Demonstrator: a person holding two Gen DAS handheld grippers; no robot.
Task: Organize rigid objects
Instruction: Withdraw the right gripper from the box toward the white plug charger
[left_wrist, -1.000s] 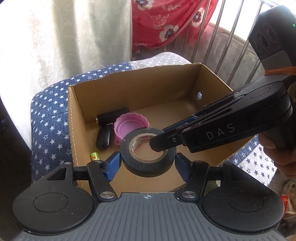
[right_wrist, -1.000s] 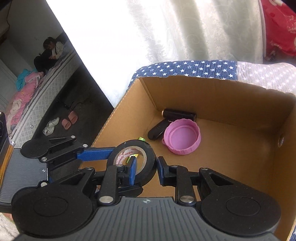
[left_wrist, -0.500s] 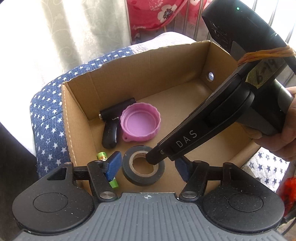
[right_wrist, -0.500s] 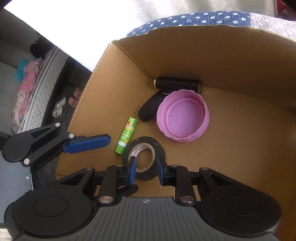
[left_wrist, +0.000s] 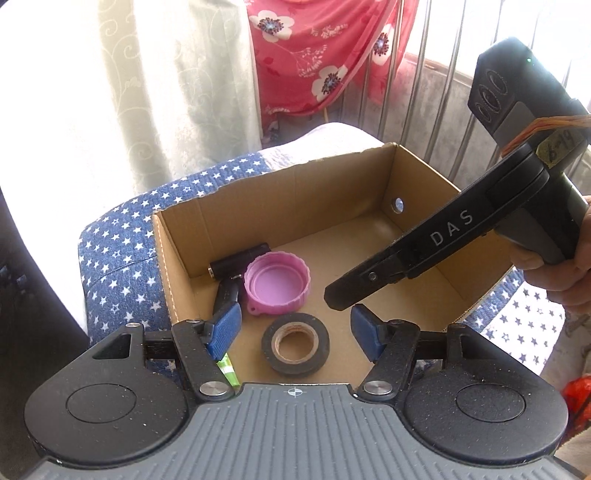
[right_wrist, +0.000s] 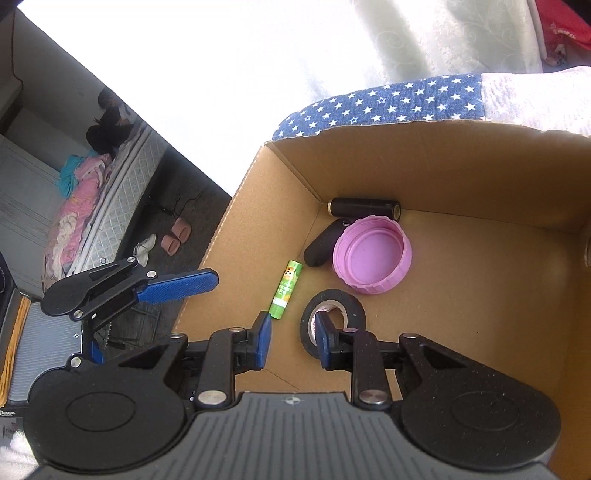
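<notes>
A black tape roll (left_wrist: 295, 343) (right_wrist: 351, 306) lies flat on the floor of the open cardboard box (left_wrist: 162, 258) (right_wrist: 443, 166), near its front wall. Beside it lie a pink lid (left_wrist: 277, 282) (right_wrist: 371, 258), a green glue stick (right_wrist: 286, 290) and two black cylinders (right_wrist: 364, 208) (right_wrist: 323, 245). My right gripper (right_wrist: 292, 339) (left_wrist: 341, 299) hovers just left of the roll, a narrow gap between its pads and nothing in it. My left gripper (left_wrist: 295, 330) hangs wide open above the roll, apart from it.
The box sits on a blue star-patterned cloth (left_wrist: 118, 251). A pale curtain (left_wrist: 166, 92), a red flowered cloth (left_wrist: 314, 55) and metal railings (left_wrist: 436, 74) stand behind. A hand (left_wrist: 569, 273) holds the right gripper. A bed (right_wrist: 81, 206) and slippers (right_wrist: 175, 236) lie far below left.
The right gripper held the tape roll over the box, lowered it to the floor and let it go. Both grippers have since drawn back upward.
</notes>
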